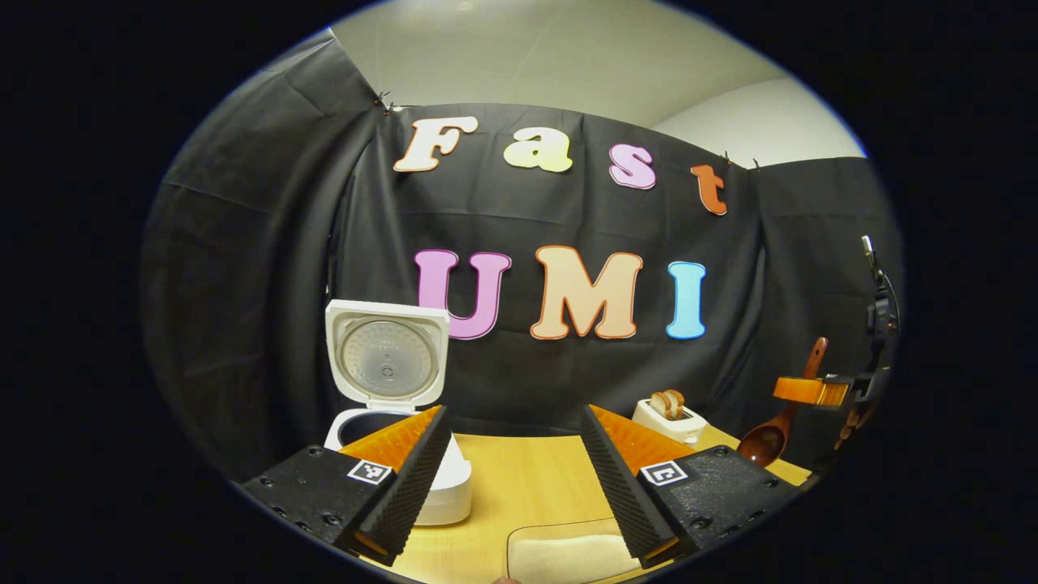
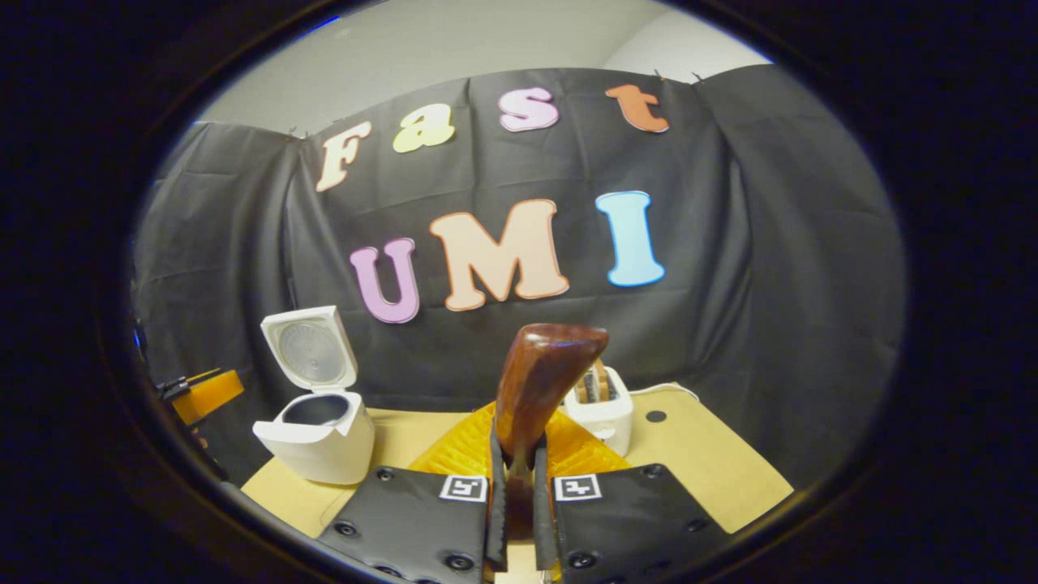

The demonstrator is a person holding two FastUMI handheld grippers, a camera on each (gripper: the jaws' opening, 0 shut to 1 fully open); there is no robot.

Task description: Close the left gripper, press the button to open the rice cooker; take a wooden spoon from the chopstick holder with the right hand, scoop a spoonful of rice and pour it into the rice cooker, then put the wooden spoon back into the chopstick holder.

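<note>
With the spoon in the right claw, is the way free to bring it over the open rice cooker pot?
Probably yes. The rice cooker lid stands upright, leaving the pot mouth exposed, and the bare table lies between it and the right claw, shut on the wooden spoon.

The rice cooker (image 2: 318, 442) is white, its raised lid (image 1: 387, 354) lined with a silvery grey disc. The wooden spoon (image 2: 539, 381) is glossy reddish brown. The table (image 1: 519, 478) is pale yellow wood. The toaster (image 2: 604, 414) is white, holding tan bread.
</note>
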